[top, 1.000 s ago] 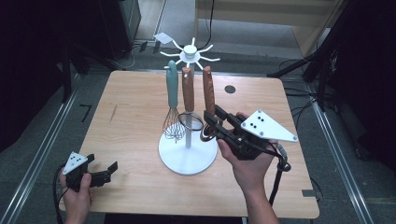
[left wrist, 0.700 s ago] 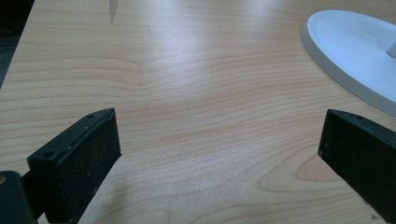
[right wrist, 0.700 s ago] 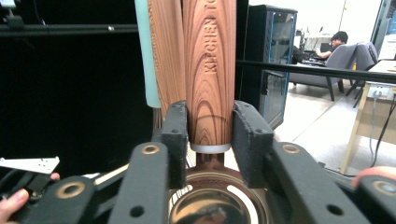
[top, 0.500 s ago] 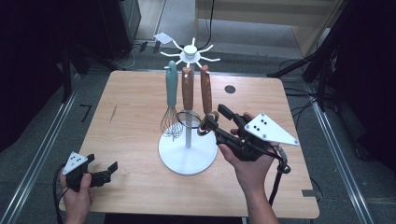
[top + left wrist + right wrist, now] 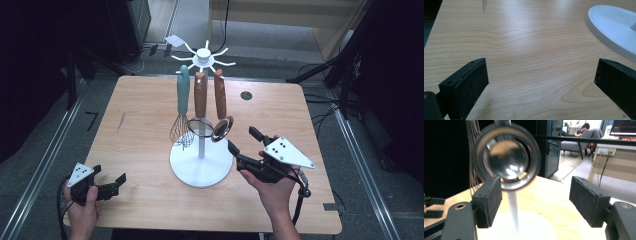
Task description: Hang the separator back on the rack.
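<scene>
Wooden table (image 5: 150,115) carries a white utensil stand (image 5: 201,165) — round base, thin white post, hooked crown at the top (image 5: 202,54). Three utensils hang from the hooks, side by side: a whisk with a teal handle (image 5: 182,107) on the left, a wooden-handled tool (image 5: 200,95) in the middle whose lower end is hidden behind the post, and a wooden-handled utensil ending in a round metal ring (image 5: 221,128) on the right. In the right gripper view the metal ring (image 5: 507,157) hangs free just ahead of the jaws, its rim overlapping the top of the left-hand pad (image 5: 487,200) in that picture; nothing lies between the pads, and whether ring and pad touch cannot be told. Right gripper (image 5: 245,142) sits low over the table just to the right of the stand base, pointing toward the post; its jaws have just been opening and now stand spread wide, gripping nothing (the grey three-cornered plate on top faces the camera). Right hand (image 5: 272,187) wraps the gripper body from below. Left gripper (image 5: 114,183) rests near the table's near-left corner, well apart from the stand, held by the left hand (image 5: 82,210). Its own view shows both pads spread wide over bare wood grain — the edge of the stand base (image 5: 614,27) at upper right, nothing between the pads.
</scene>
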Motion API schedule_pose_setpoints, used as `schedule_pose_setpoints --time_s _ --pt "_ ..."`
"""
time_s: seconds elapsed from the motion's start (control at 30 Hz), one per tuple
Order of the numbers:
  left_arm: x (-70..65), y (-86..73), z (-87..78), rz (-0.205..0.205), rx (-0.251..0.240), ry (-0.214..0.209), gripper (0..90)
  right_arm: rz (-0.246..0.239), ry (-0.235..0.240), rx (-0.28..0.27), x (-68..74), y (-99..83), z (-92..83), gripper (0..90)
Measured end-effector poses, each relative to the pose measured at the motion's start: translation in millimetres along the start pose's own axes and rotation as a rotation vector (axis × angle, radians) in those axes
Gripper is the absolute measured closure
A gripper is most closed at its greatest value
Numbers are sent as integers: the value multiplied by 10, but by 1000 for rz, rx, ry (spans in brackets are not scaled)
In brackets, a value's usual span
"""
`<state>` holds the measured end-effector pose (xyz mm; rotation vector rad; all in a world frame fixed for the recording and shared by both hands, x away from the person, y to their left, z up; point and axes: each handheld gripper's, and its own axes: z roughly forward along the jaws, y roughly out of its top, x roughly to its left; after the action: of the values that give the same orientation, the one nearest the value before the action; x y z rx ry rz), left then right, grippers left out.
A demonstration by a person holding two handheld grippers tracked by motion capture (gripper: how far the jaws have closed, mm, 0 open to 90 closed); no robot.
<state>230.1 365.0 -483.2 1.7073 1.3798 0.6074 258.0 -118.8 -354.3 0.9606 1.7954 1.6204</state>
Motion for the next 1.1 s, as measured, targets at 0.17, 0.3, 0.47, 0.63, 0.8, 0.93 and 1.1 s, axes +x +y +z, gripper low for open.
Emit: schedule_pose_setpoints --time_s 0.17,0.3,0.47,0.63,0.8,0.93,1.1 --pt "1 -1 -1 -1 -4 -1 0 5 -19 29 -46 -141 -14 249" --pt "1 -2 -1 -3 -6 -2 0 21 -20 51 -81 -252 -30 239" --pt "-1 -2 -1 -4 -7 -2 0 34 -33 74 -146 -397 -71 234" --pt "-1 -2 -2 -3 -8 0 0 46 -57 89 -224 -515 -137 234" --pt "-4 -3 -3 -1 -6 1 0 56 -82 111 -319 -648 -209 235" --pt "-10 -4 -2 0 -7 5 0 68 -111 126 -396 -739 -273 229" --pt "-6 -3 -4 1 -6 3 0 73 -131 142 -478 -822 -334 221"
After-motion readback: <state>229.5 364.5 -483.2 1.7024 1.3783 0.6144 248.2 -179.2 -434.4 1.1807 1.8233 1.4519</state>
